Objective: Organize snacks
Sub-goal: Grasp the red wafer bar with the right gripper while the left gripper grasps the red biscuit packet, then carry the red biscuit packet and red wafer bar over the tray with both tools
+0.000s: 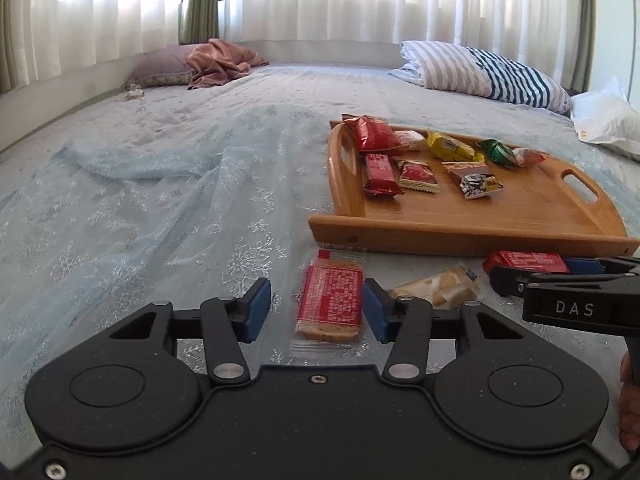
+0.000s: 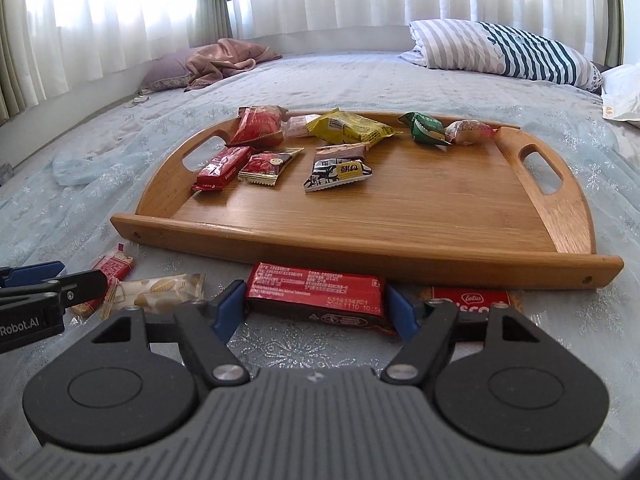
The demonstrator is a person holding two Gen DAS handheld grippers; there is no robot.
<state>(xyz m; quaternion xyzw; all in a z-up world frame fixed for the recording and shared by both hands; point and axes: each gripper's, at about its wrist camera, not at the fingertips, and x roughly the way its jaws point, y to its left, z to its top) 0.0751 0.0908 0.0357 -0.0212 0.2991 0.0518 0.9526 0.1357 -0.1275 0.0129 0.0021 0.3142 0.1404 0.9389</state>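
A wooden tray point(image 2: 400, 216) lies on the bed and holds several wrapped snacks; it also shows in the left wrist view point(image 1: 500, 220). My left gripper point(image 1: 316, 310) is open, its blue pads on either side of a red biscuit pack point(image 1: 330, 300) that lies on the sheet. My right gripper point(image 2: 316, 308) is open around a red snack bar point(image 2: 316, 296) lying just in front of the tray's near rim. A beige cracker pack point(image 2: 160, 288) lies between the two grippers. A red Lotus biscuit pack point(image 2: 468, 300) lies to the right of the bar.
The bed is covered with a pale blue snowflake sheet point(image 1: 160, 200), bunched up at the left. A striped pillow point(image 2: 500, 48) and a white bag point(image 1: 604, 120) lie far right. A purple pillow with pink cloth point(image 1: 200, 64) lies far left by the curtains.
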